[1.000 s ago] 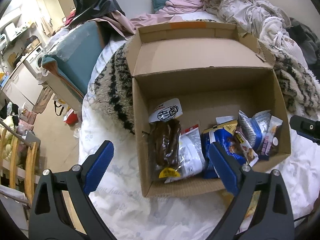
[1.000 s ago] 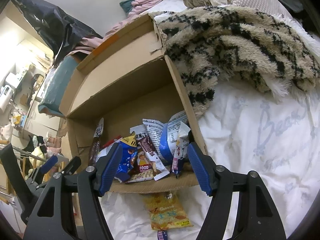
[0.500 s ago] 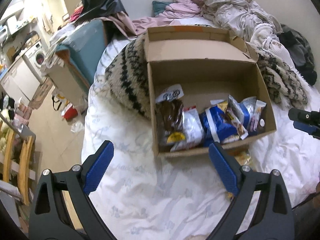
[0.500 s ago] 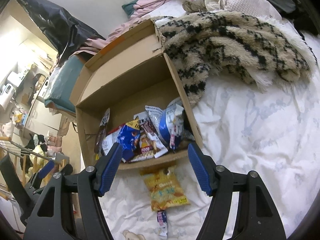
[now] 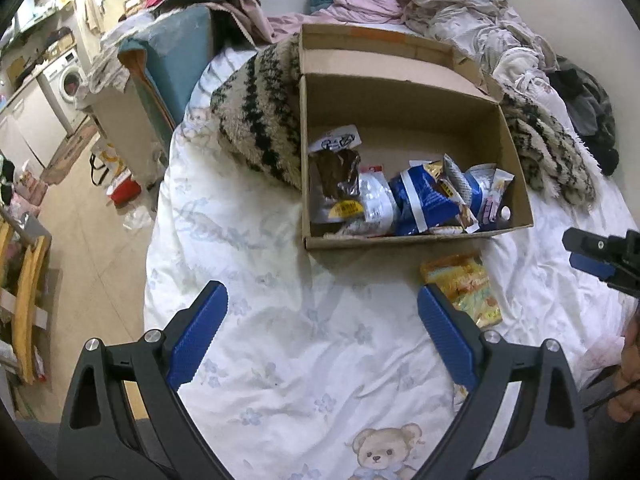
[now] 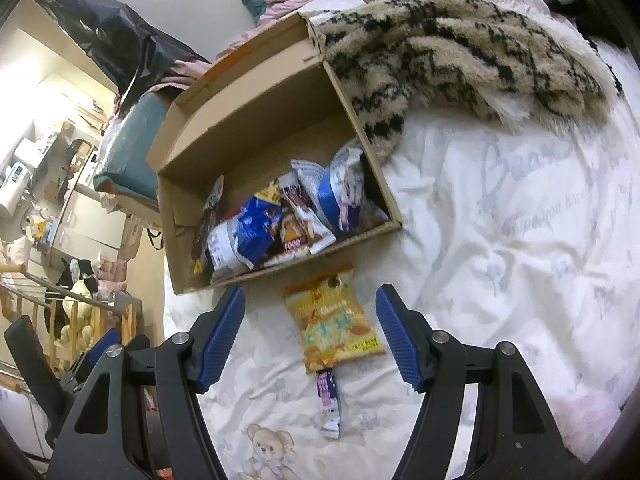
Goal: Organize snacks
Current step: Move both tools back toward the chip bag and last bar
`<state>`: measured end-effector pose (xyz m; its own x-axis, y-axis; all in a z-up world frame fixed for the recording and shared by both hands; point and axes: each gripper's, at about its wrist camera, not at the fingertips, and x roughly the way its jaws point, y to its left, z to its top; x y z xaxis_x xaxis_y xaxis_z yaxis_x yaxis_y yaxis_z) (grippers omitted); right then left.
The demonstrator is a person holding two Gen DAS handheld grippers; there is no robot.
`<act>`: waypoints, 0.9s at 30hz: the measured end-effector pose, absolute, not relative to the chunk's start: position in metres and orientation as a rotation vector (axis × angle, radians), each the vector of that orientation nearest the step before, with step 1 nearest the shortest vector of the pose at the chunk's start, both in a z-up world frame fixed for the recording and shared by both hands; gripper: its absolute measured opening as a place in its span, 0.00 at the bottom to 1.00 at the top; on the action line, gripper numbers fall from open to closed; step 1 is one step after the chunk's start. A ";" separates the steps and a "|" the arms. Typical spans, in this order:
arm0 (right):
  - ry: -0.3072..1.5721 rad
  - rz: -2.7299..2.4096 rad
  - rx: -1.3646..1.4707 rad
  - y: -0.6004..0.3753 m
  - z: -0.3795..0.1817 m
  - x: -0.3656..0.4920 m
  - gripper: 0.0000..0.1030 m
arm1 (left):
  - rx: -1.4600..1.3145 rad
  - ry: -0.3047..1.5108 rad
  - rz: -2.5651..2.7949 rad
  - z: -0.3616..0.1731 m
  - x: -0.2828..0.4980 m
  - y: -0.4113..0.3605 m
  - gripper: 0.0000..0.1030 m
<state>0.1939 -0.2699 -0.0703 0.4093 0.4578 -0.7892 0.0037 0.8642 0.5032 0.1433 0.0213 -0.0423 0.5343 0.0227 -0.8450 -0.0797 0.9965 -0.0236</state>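
An open cardboard box [image 5: 404,240] lies on the white bedsheet and holds several snack packets [image 5: 424,200]; it also shows in the right wrist view [image 6: 256,128]. A yellow chip bag [image 6: 334,320] lies on the sheet just in front of the box, also seen in the left wrist view [image 5: 464,288]. A small purple-and-white sachet [image 6: 329,400] lies below the bag. My right gripper [image 6: 310,332] is open and empty, its jaws on either side of the yellow bag, above it. My left gripper [image 5: 322,340] is open and empty over bare sheet, left of the bag.
A black-and-cream fuzzy blanket [image 6: 460,56] lies against the box's far and right sides. Piled clothes [image 5: 440,0] sit at the back of the bed. The bed's left edge [image 5: 156,240] drops to the floor, with a teal chair [image 5: 172,52] beyond.
Both grippers have drawn back from the box toward the bed's near side. The yellow chip bag and the small sachet have come into view in front of the box.
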 end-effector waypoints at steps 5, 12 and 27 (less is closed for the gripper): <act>1.137 0.277 0.463 -0.272 -0.076 0.189 0.68 | -0.109 1.022 0.068 -0.051 0.143 0.027 0.92; 1.199 0.244 0.509 -0.277 -0.098 0.195 0.68 | -0.135 1.048 0.090 -0.062 0.146 0.030 0.92; 1.403 0.296 0.232 -0.190 -0.176 0.238 0.95 | -0.195 1.121 0.094 -0.074 0.155 0.032 0.92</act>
<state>0.2382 -0.1905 -0.1762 0.1401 0.3383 -0.9306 -0.0662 0.9409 0.3321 0.1555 0.0319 -0.0739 0.4335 -0.0231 -0.9009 -0.1729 0.9790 -0.1083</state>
